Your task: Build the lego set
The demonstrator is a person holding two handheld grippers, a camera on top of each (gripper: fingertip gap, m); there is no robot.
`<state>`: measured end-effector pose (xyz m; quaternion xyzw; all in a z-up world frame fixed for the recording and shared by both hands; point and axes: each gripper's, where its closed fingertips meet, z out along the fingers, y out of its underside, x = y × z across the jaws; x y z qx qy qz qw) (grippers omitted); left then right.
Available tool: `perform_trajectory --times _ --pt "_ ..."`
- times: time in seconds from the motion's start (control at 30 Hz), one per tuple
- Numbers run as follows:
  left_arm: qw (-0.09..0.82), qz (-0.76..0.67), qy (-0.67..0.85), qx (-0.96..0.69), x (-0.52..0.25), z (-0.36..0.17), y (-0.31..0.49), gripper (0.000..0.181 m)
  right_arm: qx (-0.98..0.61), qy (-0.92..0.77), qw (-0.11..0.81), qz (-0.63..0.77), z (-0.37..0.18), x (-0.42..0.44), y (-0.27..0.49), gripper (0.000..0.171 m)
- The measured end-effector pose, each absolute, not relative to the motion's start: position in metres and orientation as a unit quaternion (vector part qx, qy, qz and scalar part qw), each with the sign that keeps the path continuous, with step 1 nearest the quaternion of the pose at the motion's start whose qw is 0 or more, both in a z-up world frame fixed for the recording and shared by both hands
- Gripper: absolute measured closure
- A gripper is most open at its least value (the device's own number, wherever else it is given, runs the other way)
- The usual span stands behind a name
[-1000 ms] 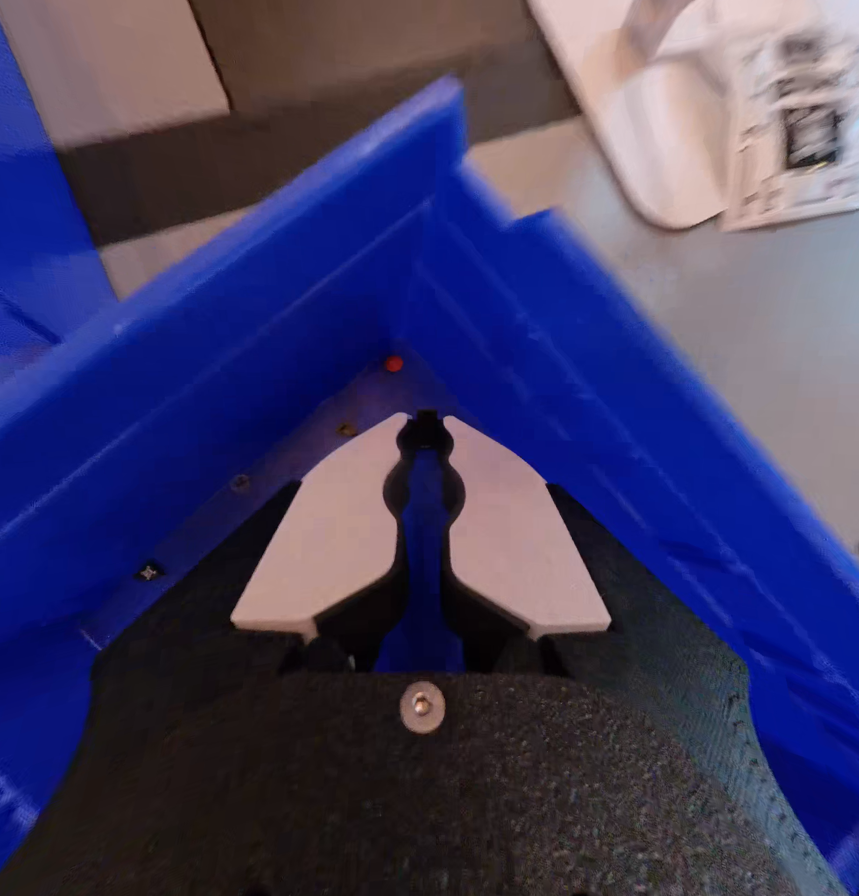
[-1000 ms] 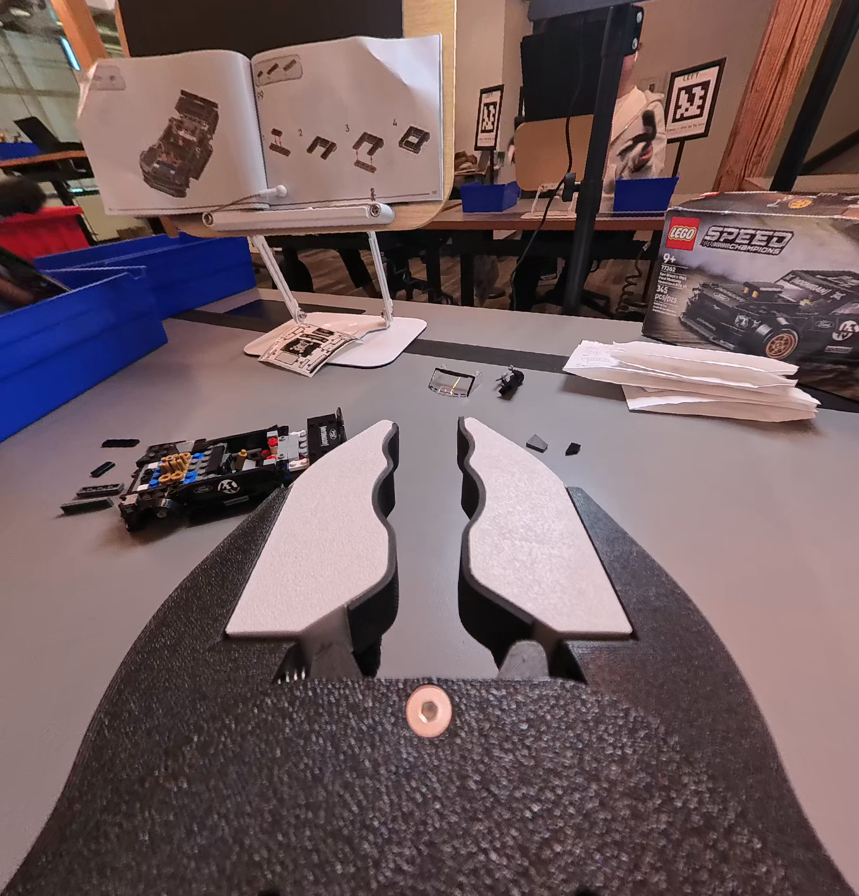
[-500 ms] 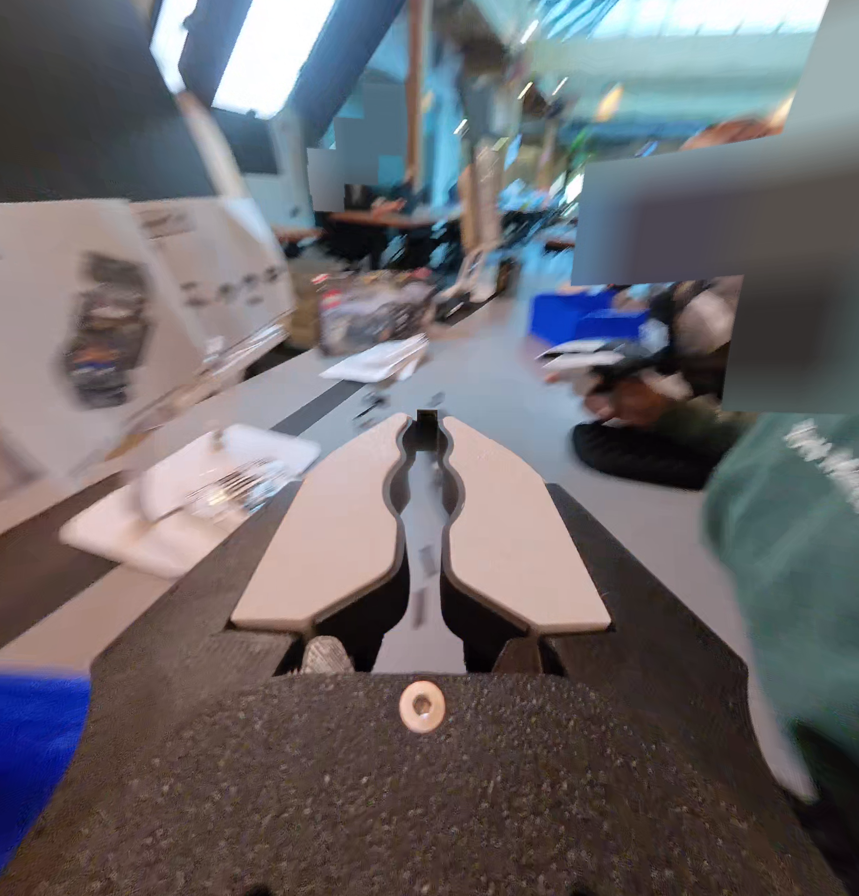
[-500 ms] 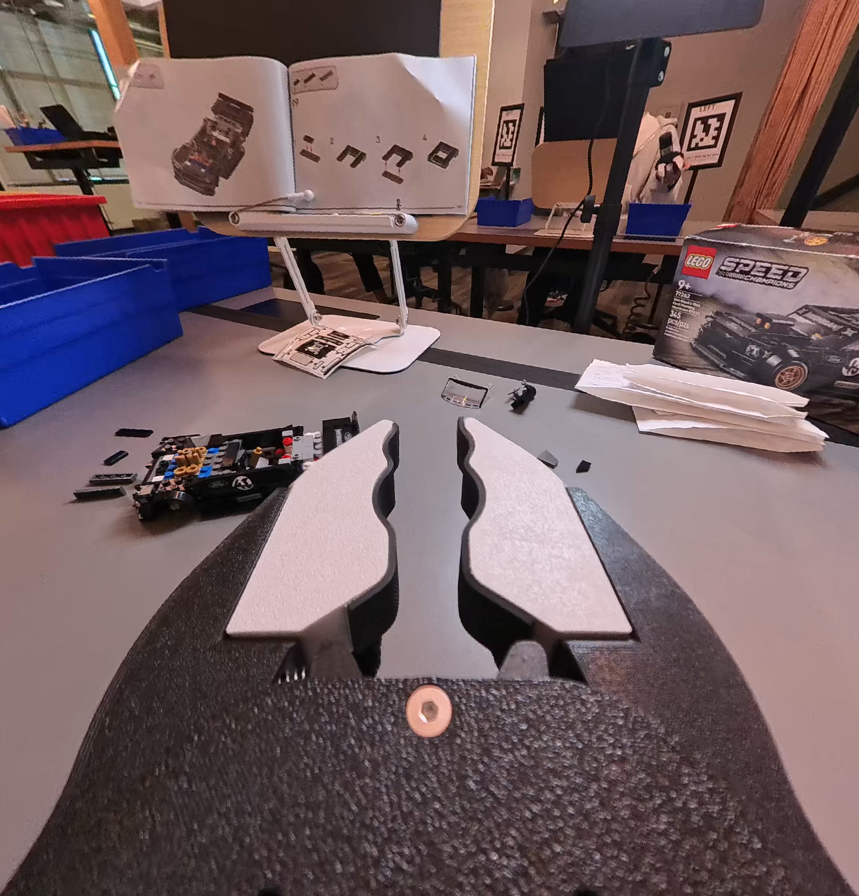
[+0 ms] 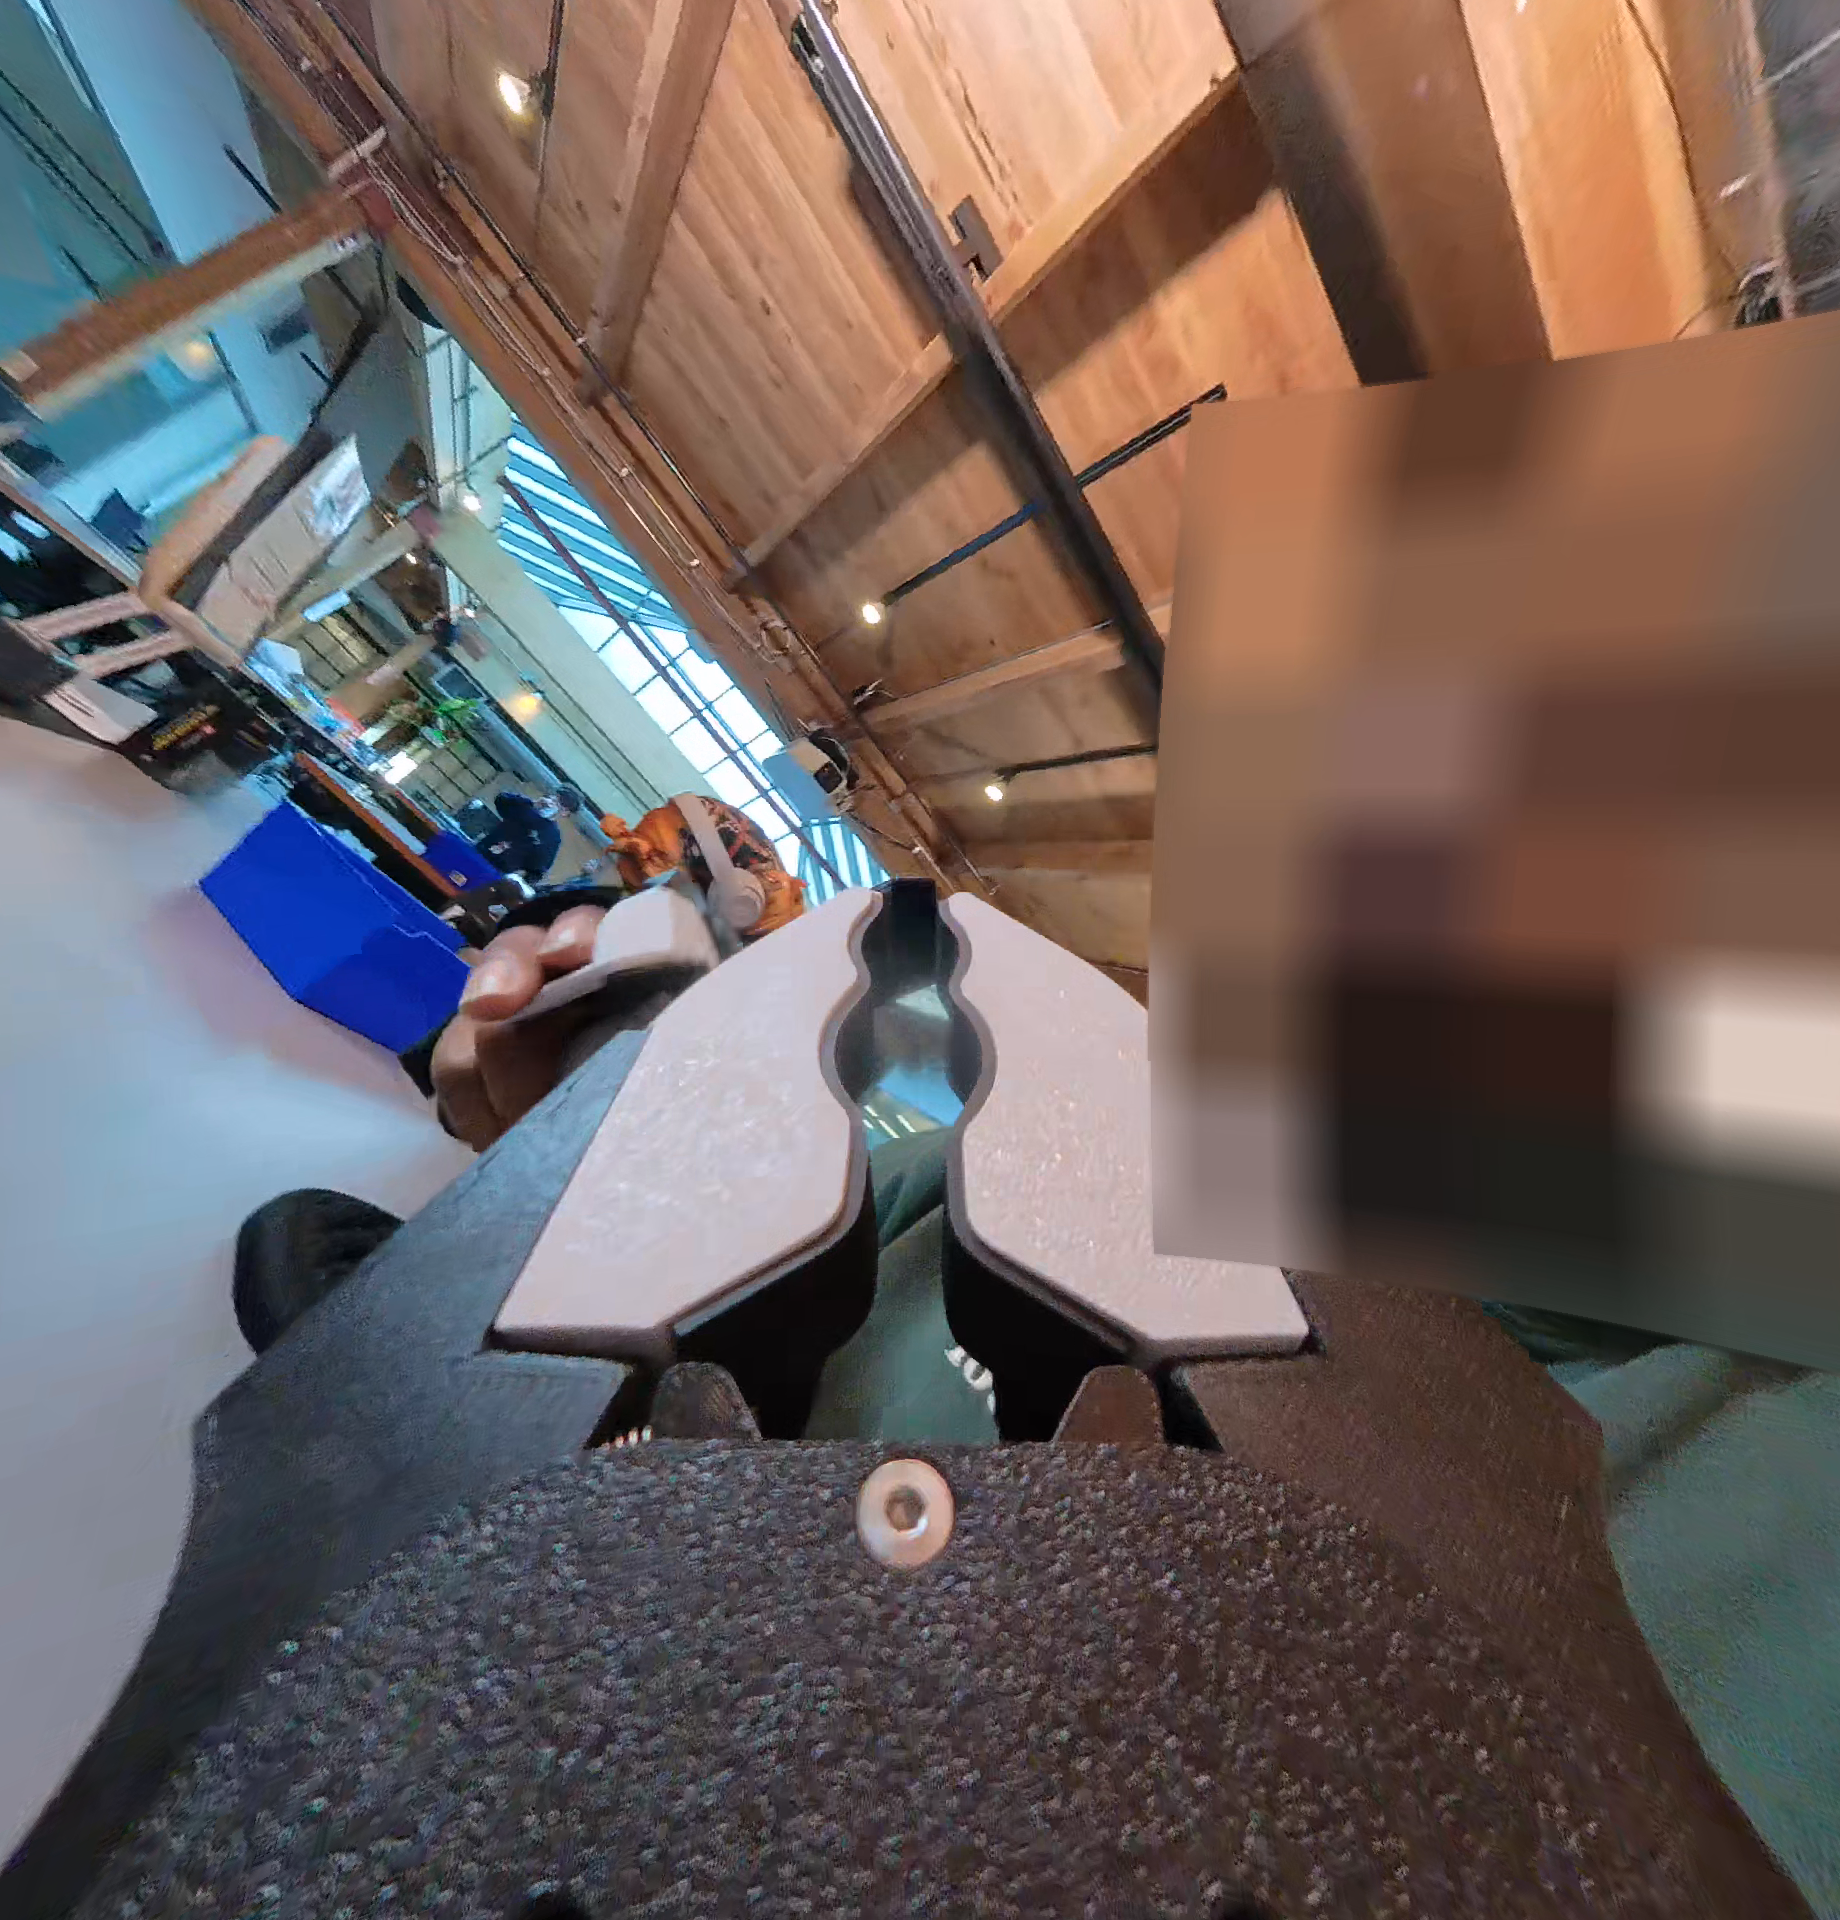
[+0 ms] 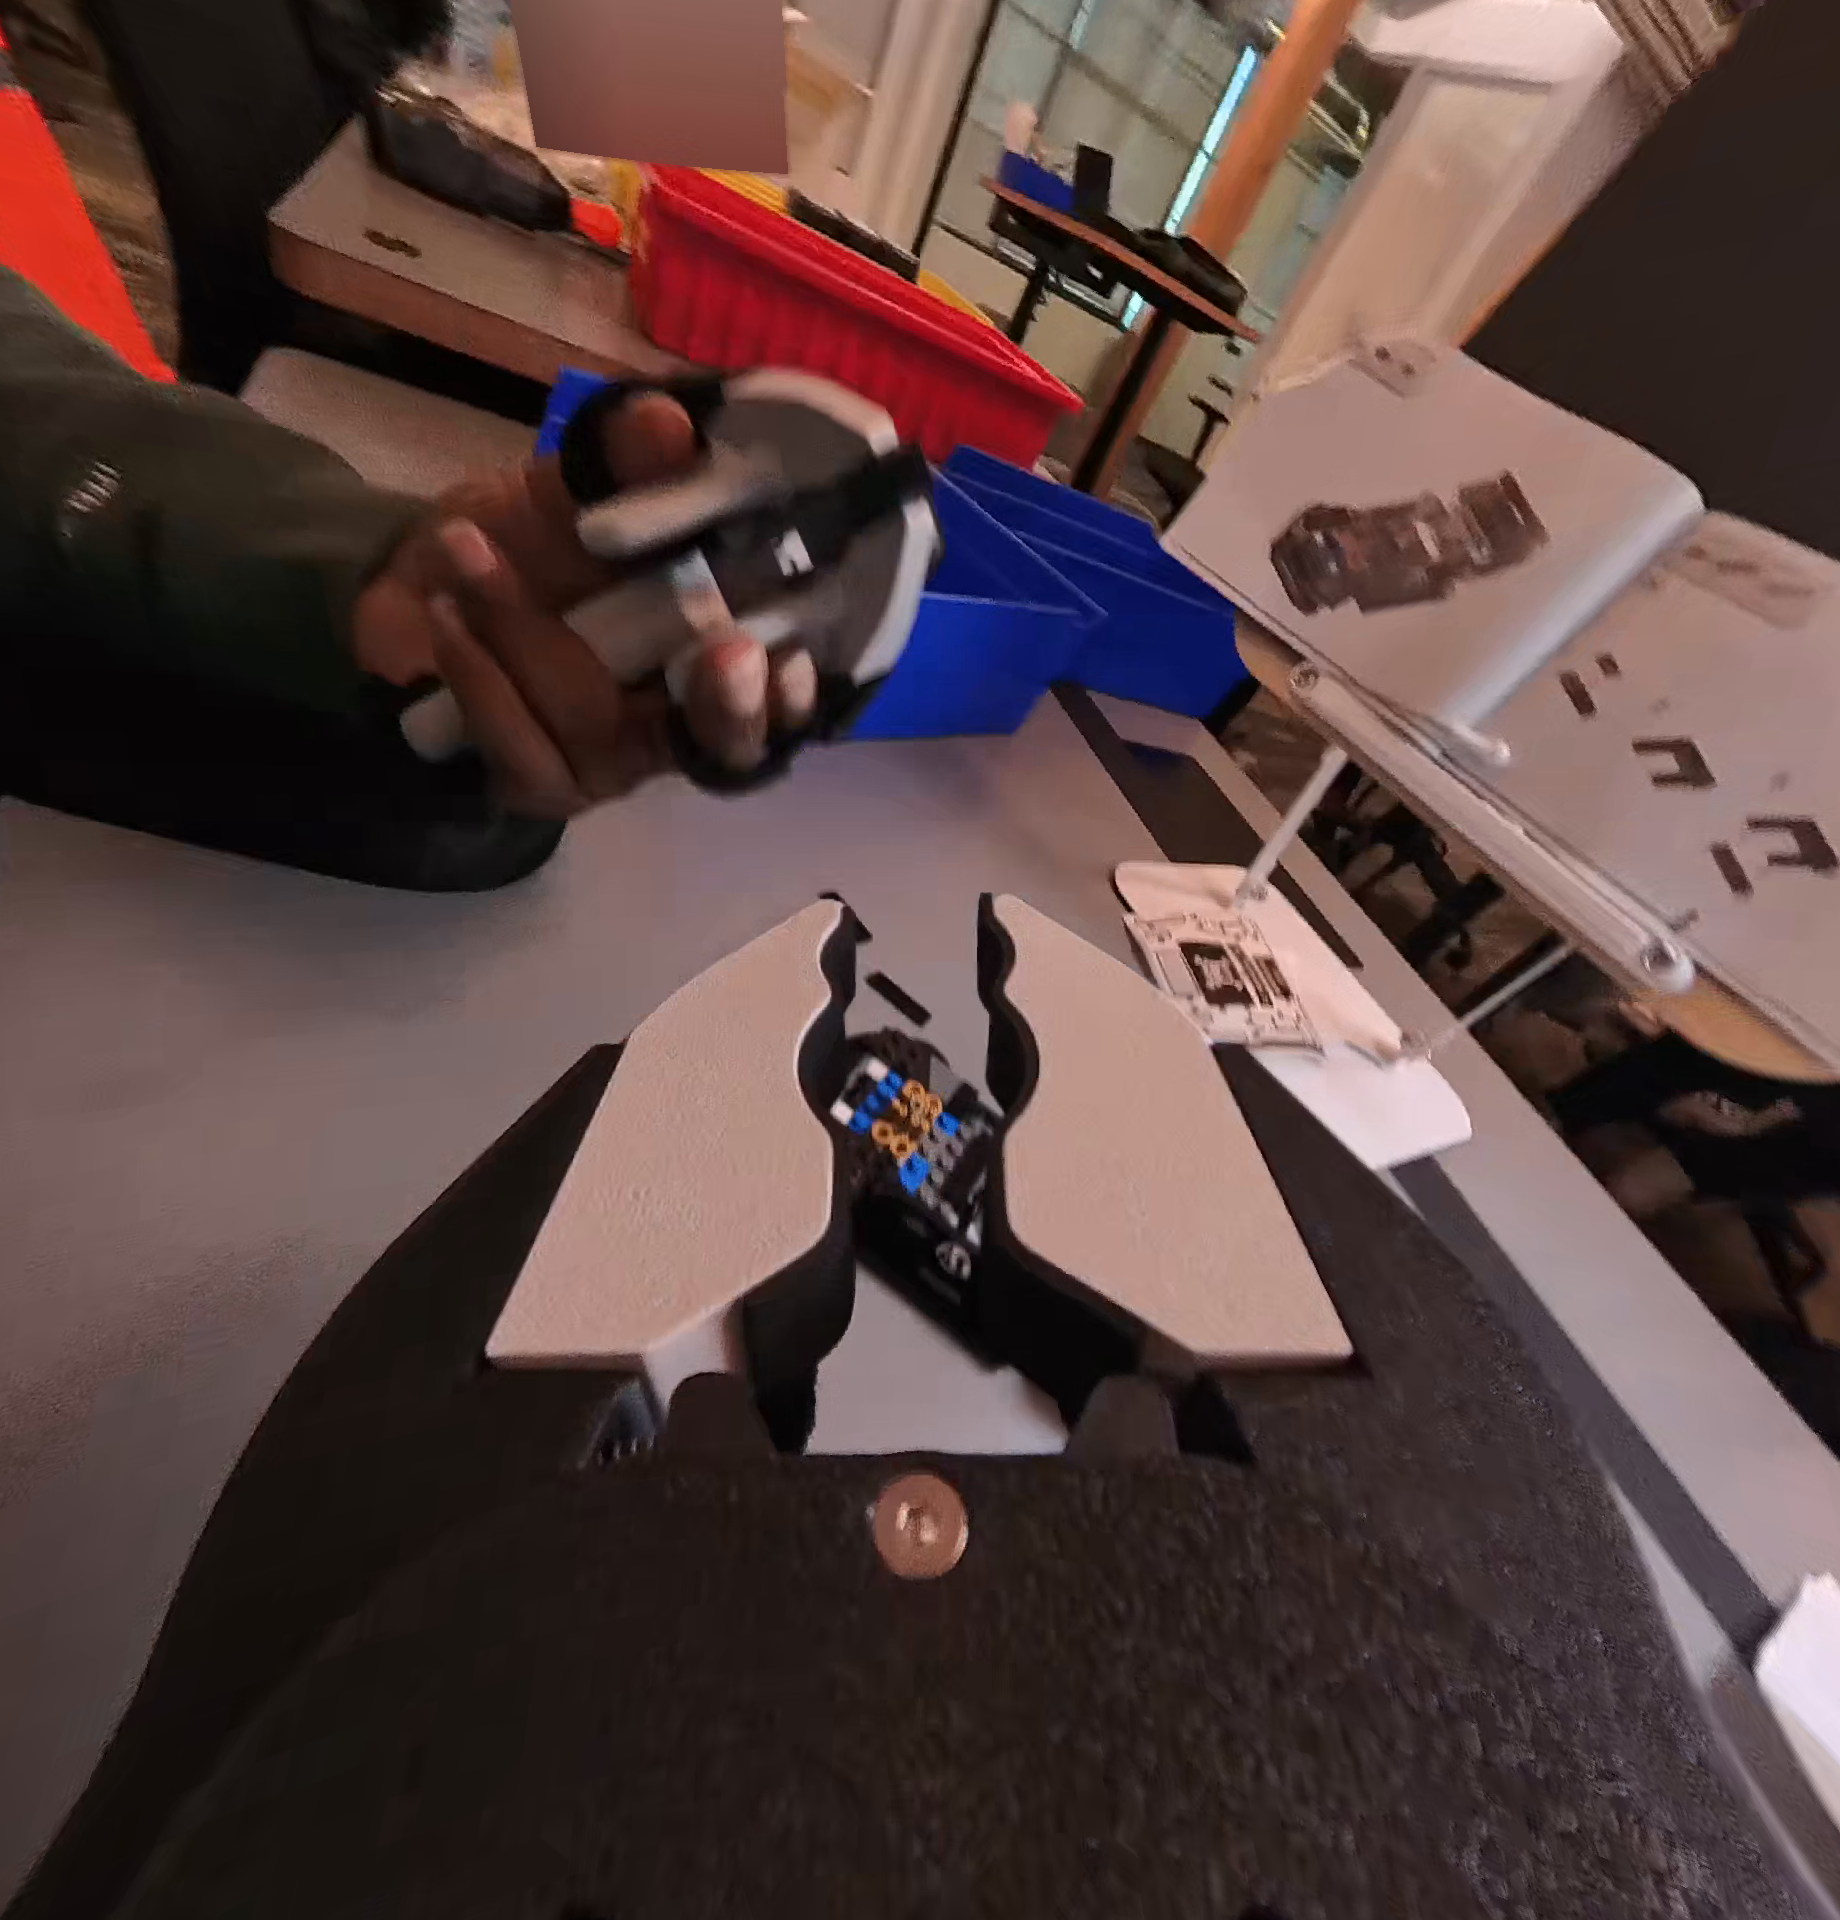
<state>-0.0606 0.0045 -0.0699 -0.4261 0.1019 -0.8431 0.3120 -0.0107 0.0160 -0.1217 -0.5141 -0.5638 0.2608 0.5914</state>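
My left gripper (image 5: 911, 920) is shut on a small black lego piece (image 5: 911, 896) at its fingertips and is tilted up towards the wooden ceiling. It also shows, blurred and held in a hand, in the right wrist view (image 6: 760, 551), above the table. My right gripper (image 6: 914, 914) is open and empty, and hangs over the partly built black lego car (image 6: 921, 1153), which shows between its fingers on the grey table (image 6: 272, 1091). A small black flat piece (image 6: 895, 995) lies just beyond the car. The hand holding the right gripper (image 5: 583, 966) shows in the left wrist view.
Blue bins (image 6: 1009, 623) stand at the table's far edge and a red bin (image 6: 822, 301) on a table behind. The open instruction booklet (image 6: 1498, 623) rests on a white stand (image 6: 1342, 1091) at the right. A green sleeve (image 6: 168, 582) reaches in from the left. One gripper's finger ends stand about 8 centimeters off the other's.
My left gripper came out of the blue bin with the black piece and swung up and round towards the right gripper. My right gripper turned left and moved over the car.
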Motion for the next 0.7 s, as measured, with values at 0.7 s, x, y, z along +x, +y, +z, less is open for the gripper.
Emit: perform_trajectory --times 0.7 --pt "0.260 -0.833 0.091 -0.480 -0.039 -0.112 0.007 0.174 -0.414 -0.636 0.621 0.196 -0.119 -0.050 0.005 0.151"
